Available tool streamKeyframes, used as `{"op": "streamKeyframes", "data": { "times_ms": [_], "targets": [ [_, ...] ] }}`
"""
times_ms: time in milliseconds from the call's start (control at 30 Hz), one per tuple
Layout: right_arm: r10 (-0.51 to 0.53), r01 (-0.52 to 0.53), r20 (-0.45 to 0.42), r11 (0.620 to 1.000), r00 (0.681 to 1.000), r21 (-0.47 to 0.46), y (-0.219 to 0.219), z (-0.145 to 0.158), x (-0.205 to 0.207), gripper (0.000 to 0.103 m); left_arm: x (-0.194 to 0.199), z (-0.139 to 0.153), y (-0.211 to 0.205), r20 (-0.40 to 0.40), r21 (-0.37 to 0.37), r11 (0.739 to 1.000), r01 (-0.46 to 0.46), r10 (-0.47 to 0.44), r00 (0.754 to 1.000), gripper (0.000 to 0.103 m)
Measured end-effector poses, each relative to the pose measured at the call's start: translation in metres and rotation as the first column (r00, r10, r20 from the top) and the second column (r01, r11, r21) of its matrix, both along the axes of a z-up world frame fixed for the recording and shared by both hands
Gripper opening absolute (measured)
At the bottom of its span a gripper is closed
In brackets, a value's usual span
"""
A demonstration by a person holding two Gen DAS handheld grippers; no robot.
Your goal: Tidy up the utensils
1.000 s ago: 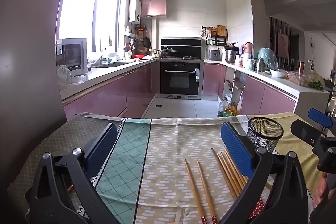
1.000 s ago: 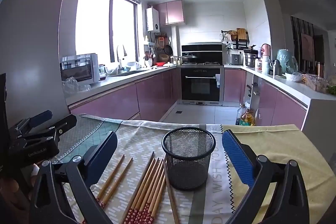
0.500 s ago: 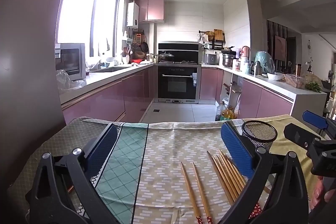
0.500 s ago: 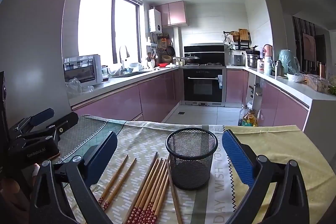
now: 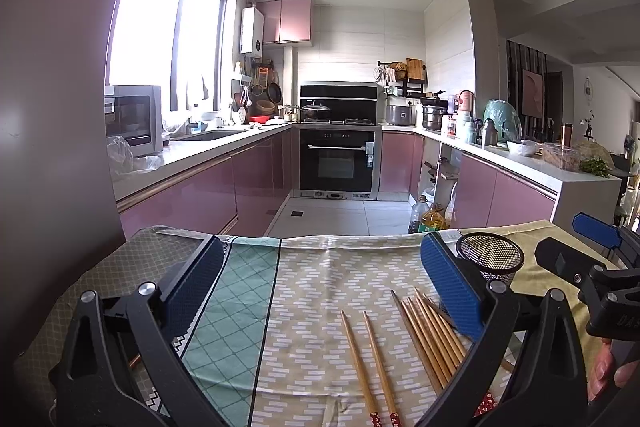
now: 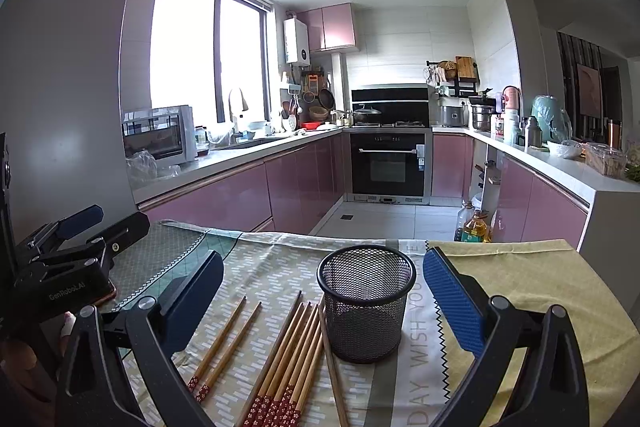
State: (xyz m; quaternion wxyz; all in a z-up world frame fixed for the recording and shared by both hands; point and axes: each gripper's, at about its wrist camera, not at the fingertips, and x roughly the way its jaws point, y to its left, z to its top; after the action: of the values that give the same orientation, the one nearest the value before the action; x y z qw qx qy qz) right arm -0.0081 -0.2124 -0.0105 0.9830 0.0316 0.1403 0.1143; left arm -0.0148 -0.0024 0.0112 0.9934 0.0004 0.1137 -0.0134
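Round black wire-mesh cup (image 6: 366, 303) upright on patterned cloth (image 6: 276, 267). Slender bamboo chopsticks (image 6: 290, 359), red patterned ends, flat just left of cup, one possibly touching base. Left gripper (image 5: 320, 291), right gripper (image 6: 322, 301): ribbed blue pads wide apart, empty.

Bright daylight, blown-out window (image 5: 168, 43), glossy ceiling glare, fisheye-curved dark edges
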Motion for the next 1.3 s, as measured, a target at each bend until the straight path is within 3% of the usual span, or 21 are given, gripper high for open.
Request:
{"op": "streamKeyframes", "data": {
  "times_ms": [1300],
  "targets": [
    [0.007,-0.007,-0.002,1.0,1.0,0.012,-0.0014,-0.0019,-0.0027,0.097,-0.0025,-0.0002,-0.0014,0.001,0.0,1.0,-0.003,0.003,1.0,0.097]
  ]
}}
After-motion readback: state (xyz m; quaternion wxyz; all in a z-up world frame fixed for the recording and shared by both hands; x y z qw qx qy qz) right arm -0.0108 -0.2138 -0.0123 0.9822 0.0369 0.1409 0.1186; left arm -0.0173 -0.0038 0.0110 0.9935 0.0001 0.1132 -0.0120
